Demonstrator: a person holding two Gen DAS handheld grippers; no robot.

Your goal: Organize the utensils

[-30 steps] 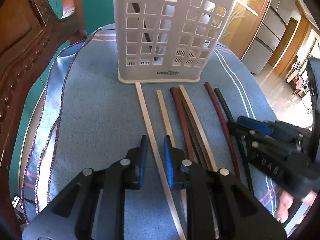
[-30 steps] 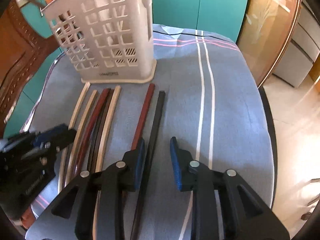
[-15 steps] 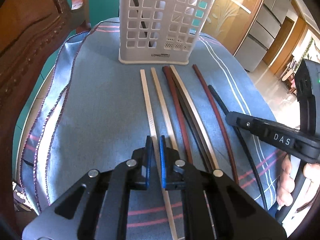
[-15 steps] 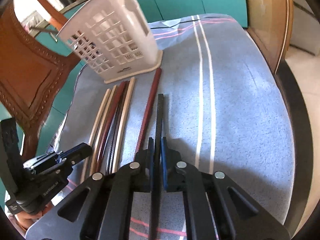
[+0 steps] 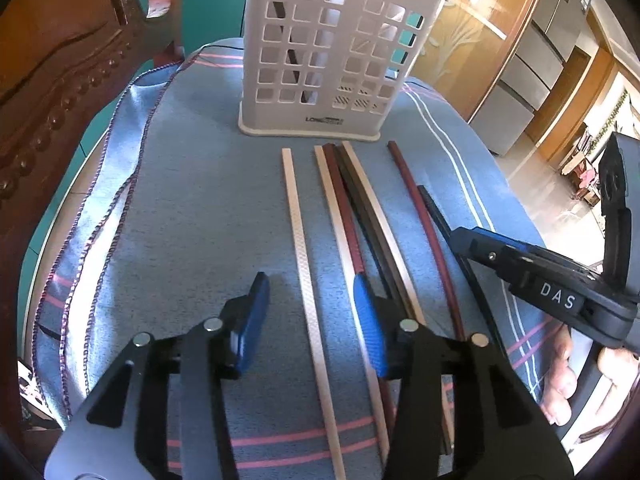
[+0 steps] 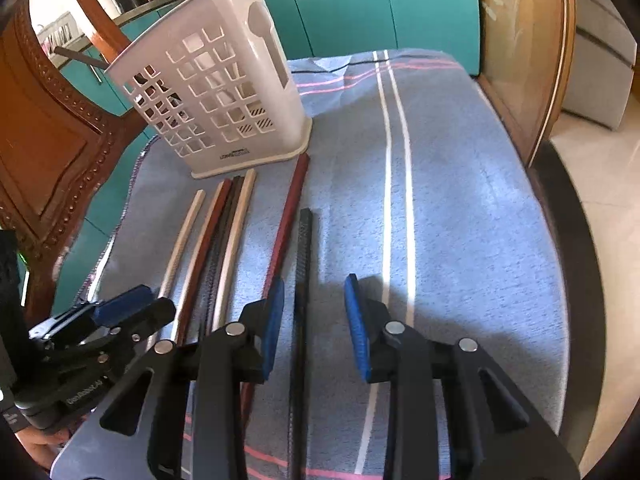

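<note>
Although a dark stick or two can be made out through the holes of the white basket (image 5: 320, 60), most of the job is left — seven chopsticks lie flat on the blue striped cloth (image 6: 460, 200), their far tips pointing at the basket's foot. From the left wrist view they run, left to right: a pale chopstick (image 5: 304, 264) lying alone, then a tight bundle of four (image 5: 360, 220) in pale, reddish and dark tones, then a reddish chopstick (image 5: 424, 224), then a black chopstick (image 6: 304, 264) set a little nearer the hands than the rest.

The left gripper (image 5: 310, 312) has just been opening and stands spread, with the lone pale chopstick between its blue pads but not pressed by them. The right gripper (image 6: 314, 312) has likewise just been opening; its jaws are apart, and the black chopstick lies between them, untouched as far as I can tell.

Neither claw is carrying anything, so I judge that each is placed for a pick-up — squeeze, lift, and drop into the basket. What is inside the basket cannot be counted through the grid.
</note>
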